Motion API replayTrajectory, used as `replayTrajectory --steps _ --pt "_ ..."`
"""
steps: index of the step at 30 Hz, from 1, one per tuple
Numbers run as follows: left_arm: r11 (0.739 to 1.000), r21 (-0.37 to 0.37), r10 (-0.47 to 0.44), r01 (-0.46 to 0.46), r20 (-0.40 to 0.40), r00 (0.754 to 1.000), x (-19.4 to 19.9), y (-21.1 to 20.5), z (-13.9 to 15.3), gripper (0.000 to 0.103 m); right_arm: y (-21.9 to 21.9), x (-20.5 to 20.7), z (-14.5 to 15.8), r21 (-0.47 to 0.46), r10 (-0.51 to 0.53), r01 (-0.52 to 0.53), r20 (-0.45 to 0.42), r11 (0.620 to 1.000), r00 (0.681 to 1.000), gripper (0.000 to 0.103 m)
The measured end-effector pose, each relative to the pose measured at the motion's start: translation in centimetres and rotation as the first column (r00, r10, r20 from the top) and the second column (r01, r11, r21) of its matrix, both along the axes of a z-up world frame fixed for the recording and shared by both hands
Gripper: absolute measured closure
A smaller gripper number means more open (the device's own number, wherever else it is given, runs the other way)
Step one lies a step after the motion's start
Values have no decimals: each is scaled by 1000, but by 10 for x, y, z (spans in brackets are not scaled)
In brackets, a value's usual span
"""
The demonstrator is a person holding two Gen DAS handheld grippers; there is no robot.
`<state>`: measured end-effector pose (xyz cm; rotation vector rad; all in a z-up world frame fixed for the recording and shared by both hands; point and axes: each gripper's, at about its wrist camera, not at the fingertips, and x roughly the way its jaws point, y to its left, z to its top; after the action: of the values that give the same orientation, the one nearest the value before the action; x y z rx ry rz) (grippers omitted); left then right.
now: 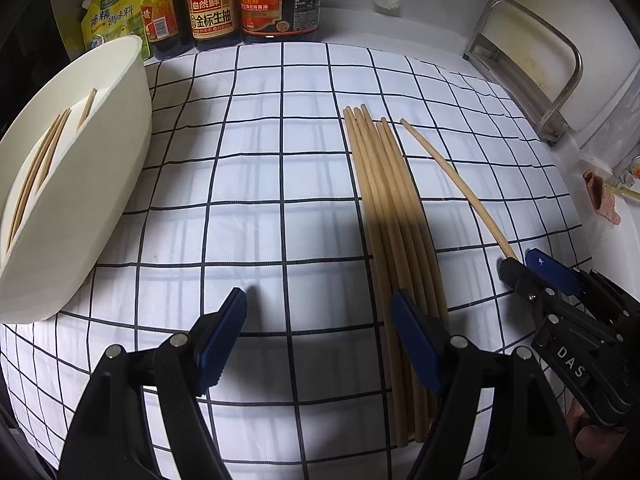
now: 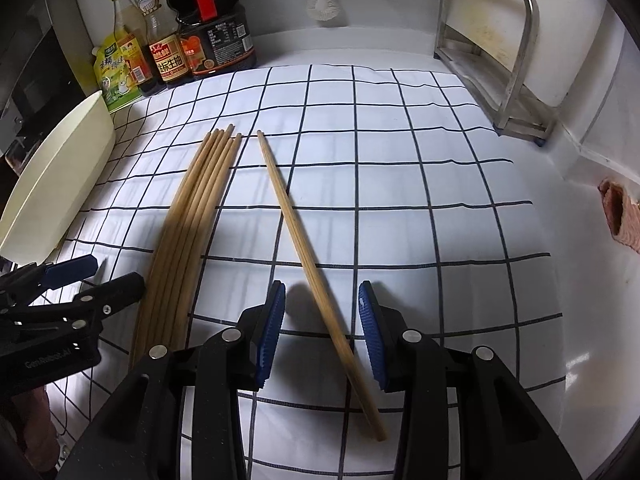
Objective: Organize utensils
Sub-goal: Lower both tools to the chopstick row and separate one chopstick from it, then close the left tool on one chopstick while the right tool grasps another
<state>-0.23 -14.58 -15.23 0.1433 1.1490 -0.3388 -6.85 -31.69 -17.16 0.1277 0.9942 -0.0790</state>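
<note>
Several wooden chopsticks (image 1: 394, 224) lie side by side on the checked cloth; they also show in the right wrist view (image 2: 188, 232). One single chopstick (image 2: 304, 256) lies apart to their right, also seen in the left wrist view (image 1: 452, 176). My right gripper (image 2: 322, 328) is open, its jaws on either side of the single chopstick's near part; it shows in the left wrist view (image 1: 520, 268). My left gripper (image 1: 320, 336) is open and empty, left of the bundle's near end. A cream tub (image 1: 92, 184) at left holds a few chopsticks (image 1: 40, 160).
Sauce bottles (image 1: 212, 4) and a yellow pouch (image 1: 112, 12) stand at the back left. A metal rack (image 2: 492, 52) stands at the back right. The white counter edge runs along the right of the cloth (image 2: 400, 160).
</note>
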Motion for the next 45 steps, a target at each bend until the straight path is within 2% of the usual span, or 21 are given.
replayTrajectory --steps 24,38,45 --pt "998 53 16 -18 34 999 6 -4 -4 20 1 8 -1 -29 28 -28 -6 999 1000 66" --pt "995 81 63 -65 27 998 6 14 -3 19 -2 7 -1 -26 29 -29 -6 999 1000 66" --pt "993 100 54 -56 25 998 11 2 -8 18 -1 9 -1 -41 37 -37 -4 998 999 66"
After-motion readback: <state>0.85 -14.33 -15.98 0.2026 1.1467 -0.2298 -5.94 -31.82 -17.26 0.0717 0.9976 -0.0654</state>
